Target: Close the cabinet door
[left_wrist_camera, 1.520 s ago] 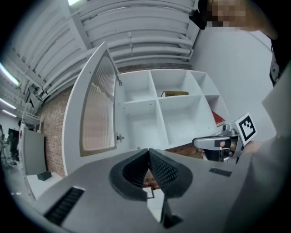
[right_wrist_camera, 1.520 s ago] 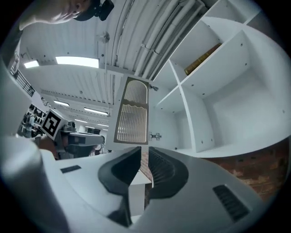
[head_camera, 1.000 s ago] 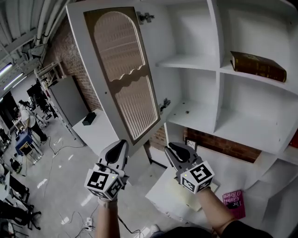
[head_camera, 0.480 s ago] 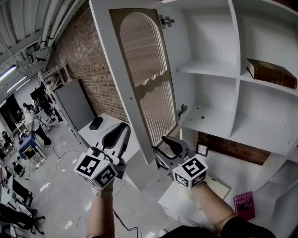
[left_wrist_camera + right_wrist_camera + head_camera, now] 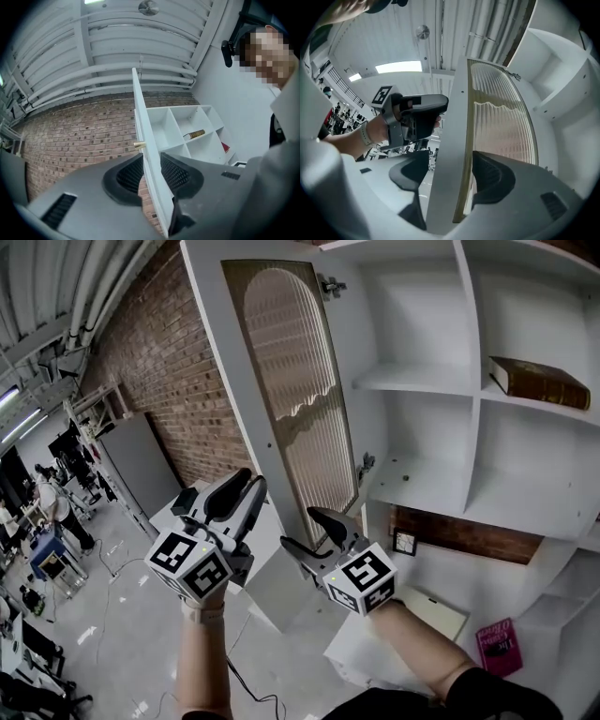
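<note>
Right gripper (image 5: 300, 529), jaws just opening, gapes astride the cabinet door (image 5: 291, 381). Left gripper (image 5: 253, 482) is barely parted, gripping nothing. Only the left gripper view shows the knob (image 5: 139, 145).

grey left gripper (image 5: 253, 481), right gripper (image 5: 300, 527), black-white marker cubes (image 5: 190, 565), dark sleeve (image 5: 499, 696)

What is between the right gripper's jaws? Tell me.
The cabinet door's free edge. The right gripper's jaws have just been opening and stand on either side of it. The right gripper view shows this.
</note>
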A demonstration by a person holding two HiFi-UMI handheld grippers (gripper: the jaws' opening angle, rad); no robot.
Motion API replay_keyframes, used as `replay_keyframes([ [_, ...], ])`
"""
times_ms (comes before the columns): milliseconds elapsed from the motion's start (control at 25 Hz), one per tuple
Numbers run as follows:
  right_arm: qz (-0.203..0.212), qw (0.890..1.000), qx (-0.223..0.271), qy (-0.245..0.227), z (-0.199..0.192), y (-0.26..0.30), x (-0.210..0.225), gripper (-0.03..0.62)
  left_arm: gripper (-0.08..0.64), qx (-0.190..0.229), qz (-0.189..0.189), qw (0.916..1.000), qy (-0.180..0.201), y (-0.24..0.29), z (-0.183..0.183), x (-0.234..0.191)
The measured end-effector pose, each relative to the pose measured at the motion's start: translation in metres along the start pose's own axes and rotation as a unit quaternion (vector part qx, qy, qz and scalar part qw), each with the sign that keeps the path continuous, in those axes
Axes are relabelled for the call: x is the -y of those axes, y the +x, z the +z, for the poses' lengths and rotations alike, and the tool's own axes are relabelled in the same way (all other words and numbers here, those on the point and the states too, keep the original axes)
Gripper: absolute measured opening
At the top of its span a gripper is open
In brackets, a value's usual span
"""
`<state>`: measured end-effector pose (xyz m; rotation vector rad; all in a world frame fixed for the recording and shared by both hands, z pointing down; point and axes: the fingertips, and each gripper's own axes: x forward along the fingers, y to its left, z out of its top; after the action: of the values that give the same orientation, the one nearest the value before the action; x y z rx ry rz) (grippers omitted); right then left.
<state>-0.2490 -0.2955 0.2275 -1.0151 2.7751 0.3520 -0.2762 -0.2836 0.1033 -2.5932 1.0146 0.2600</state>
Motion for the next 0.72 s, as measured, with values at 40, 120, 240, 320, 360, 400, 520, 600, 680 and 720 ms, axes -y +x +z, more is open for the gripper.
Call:
replay_keyframes([
  [40, -0.003, 1.0, -0.001, 0.0, -0.001, 0.003, 0.0, 0.279, 0.109, 0.002, -0.007, 1.0, -0.005, 0.0, 0.0, 0.0],
  [120, -0.008, 1.0, -0.003, -0.001, -0.003, 0.007, 0.001, 0.281, 0.111, 0.009, -0.018, 0.9997, -0.014, -0.001, 0.0, -0.001],
  [240, -0.018, 1.0, 0.001, -0.004, -0.005, 0.01, 0.003, 0.281, 0.109, 0.017, -0.031, 0.999, -0.028, 0.001, -0.001, -0.001],
  [320, -0.029, 1.0, 0.005, -0.008, -0.005, 0.011, 0.004, 0.281, 0.092, 0.021, -0.04, 0.9985, -0.031, 0.001, -0.002, 0.001],
  [360, -0.035, 0.999, 0.006, -0.011, -0.005, 0.012, 0.004, 0.281, 0.081, 0.022, -0.043, 0.9984, -0.029, 0.001, -0.001, 0.002],
  [400, -0.04, 0.999, 0.005, -0.013, -0.005, 0.012, 0.004, 0.281, 0.074, 0.023, -0.045, 0.9984, -0.028, 0.001, -0.001, 0.003],
  [520, -0.05, 0.999, 0.001, -0.019, -0.004, 0.011, 0.006, 0.279, 0.072, 0.021, -0.046, 0.9984, -0.024, 0.002, 0.001, 0.005],
  [600, -0.048, 0.999, -0.004, -0.02, -0.004, 0.009, 0.005, 0.278, 0.072, 0.021, -0.045, 0.9985, -0.023, 0.002, 0.001, 0.006],
  [680, -0.047, 0.999, -0.006, -0.021, -0.003, 0.007, 0.004, 0.262, 0.072, 0.022, -0.043, 0.9986, -0.024, 0.002, 0.002, 0.009],
  [720, -0.047, 0.999, -0.006, -0.02, -0.002, 0.005, 0.002, 0.25, 0.072, 0.022, -0.042, 0.9986, -0.024, 0.002, 0.002, 0.01],
])
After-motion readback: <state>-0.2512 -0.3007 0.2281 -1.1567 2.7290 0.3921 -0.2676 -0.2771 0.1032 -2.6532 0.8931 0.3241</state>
